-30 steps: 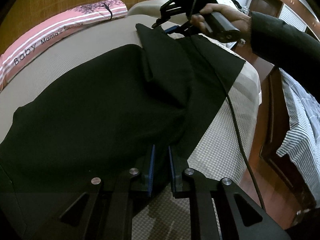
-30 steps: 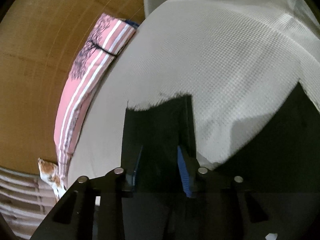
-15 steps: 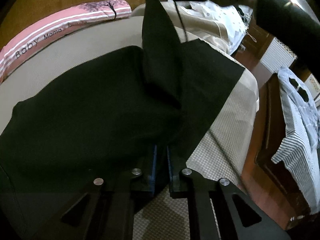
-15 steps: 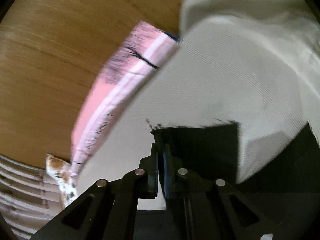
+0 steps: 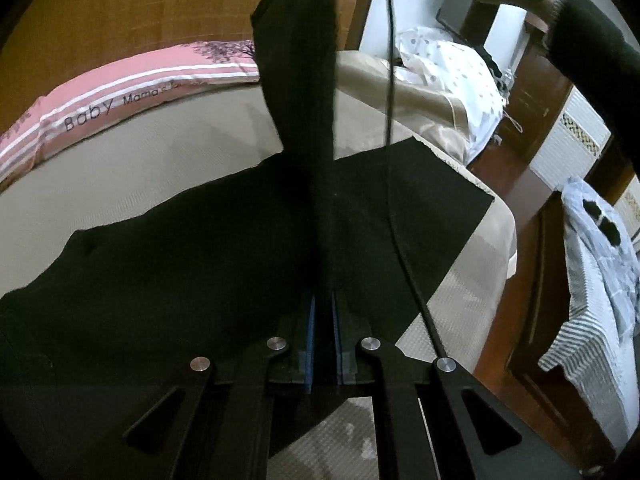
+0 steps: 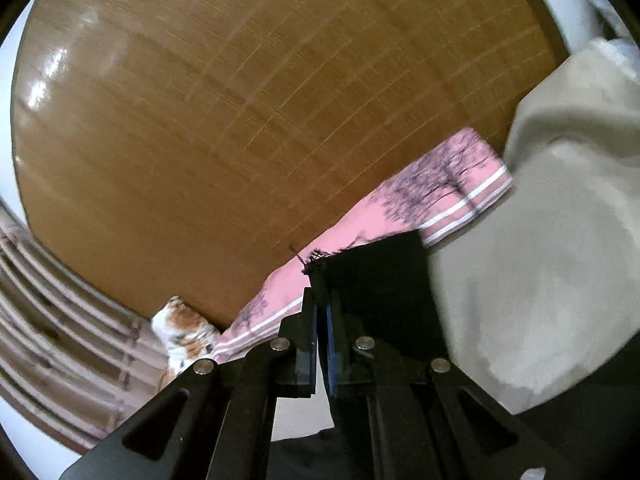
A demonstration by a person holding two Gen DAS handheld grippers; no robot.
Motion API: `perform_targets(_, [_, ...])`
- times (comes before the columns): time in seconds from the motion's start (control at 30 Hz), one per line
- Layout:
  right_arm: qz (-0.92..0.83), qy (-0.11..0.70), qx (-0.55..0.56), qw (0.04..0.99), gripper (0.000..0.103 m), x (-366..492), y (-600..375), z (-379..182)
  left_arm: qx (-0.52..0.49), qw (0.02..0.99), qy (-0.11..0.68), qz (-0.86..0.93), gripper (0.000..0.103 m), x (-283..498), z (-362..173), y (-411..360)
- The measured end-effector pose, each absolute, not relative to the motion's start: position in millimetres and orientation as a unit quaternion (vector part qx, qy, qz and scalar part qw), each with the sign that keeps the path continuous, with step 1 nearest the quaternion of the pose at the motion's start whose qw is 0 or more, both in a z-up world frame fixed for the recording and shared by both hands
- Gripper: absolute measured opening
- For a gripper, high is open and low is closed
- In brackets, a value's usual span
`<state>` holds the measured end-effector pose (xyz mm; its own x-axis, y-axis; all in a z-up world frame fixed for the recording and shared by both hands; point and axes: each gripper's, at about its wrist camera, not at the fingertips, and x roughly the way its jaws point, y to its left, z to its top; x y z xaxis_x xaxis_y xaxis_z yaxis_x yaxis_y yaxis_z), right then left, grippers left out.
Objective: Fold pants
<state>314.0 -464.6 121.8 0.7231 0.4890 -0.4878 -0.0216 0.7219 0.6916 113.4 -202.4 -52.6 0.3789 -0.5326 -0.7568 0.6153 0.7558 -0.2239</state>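
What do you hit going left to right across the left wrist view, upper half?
Pink pillow → lifted pant leg → hanging cable → white dotted bedding → dark sleeve.

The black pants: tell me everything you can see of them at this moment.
The black pants are plain, dark, matte woven cloth, spread mostly flat over the beige bed cover. One leg is pulled up into a taut, near-vertical strip; its frayed hem is pinched in the shut right gripper, in front of the pink pillow. The shut left gripper clamps the near edge. The other leg lies flat toward the bed's right edge, with a black cable hanging over it.
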Motion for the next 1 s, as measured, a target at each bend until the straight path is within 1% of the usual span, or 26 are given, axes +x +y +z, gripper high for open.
perform_targets(0.17, [0.071,0.346,0.361,0.863,0.005,279.0,-515.0,90.5,0.097,0.822,0.441,-0.346,0.007,105.2,-66.7,-218.0])
perform_targets(0.23, [0.033,0.354,0.371,0.858,0.005,258.3,-543.4,68.1,0.111,0.82,0.442,-0.348,0.007,101.5,-71.8,-221.2])
perform_targets(0.37, [-0.061,0.378,0.391,0.837,0.005,211.6,-598.9,14.2,0.139,0.816,0.439,-0.35,0.007,95.4,-79.5,-229.0])
perform_targets(0.47, [-0.119,0.404,0.418,0.805,0.005,171.1,-634.7,-37.3,0.154,0.811,0.442,-0.351,0.007,93.6,-85.9,-232.6])
perform_targets(0.6, [-0.155,0.432,0.42,0.783,0.005,146.0,-652.7,-81.9,0.18,0.809,0.435,-0.352,0.007,90.0,-87.8,-237.4])
perform_targets(0.7, [-0.159,0.429,0.422,0.783,0.005,134.2,-652.4,-94.0,0.188,0.807,0.434,-0.355,0.007,89.6,-87.2,-238.5])
perform_targets(0.87, [-0.155,0.407,0.418,0.797,0.004,116.9,-649.0,-81.7,0.195,0.797,0.425,-0.382,0.007,83.7,-81.3,-234.0])
perform_targets(1.0, [-0.169,0.415,0.4,0.799,0.004,97.2,-645.1,-83.7,0.2,0.783,0.427,-0.405,0.007,79.4,-81.8,-230.2])
